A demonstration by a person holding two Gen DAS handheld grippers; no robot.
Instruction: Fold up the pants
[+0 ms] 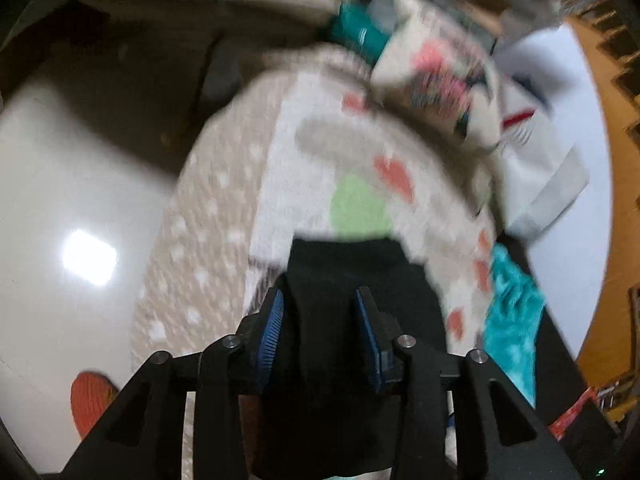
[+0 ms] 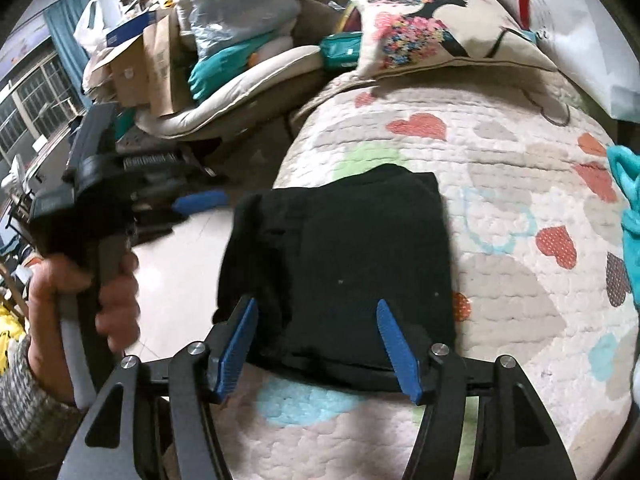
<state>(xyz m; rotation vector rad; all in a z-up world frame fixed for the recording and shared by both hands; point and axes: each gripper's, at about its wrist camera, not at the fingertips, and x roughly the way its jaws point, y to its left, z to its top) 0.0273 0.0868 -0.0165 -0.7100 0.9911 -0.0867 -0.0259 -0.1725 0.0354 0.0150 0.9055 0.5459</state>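
Pants (image 2: 340, 264) lie folded compact on quilt (image 2: 500, 160). Right gripper (image 2: 320, 344) wide, empty; left gripper (image 1: 320, 332) part-open, nothing pinched (blurred). Final smoothing is judged next.

Two close downward views, shared pants (image 1: 352, 280).

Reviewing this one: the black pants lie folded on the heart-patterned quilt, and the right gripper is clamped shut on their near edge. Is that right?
Not quite. The black pants do lie folded on the heart-patterned quilt, but the right gripper is open, its blue pads standing wide apart over the near edge without pinching it. The right wrist view shows this.
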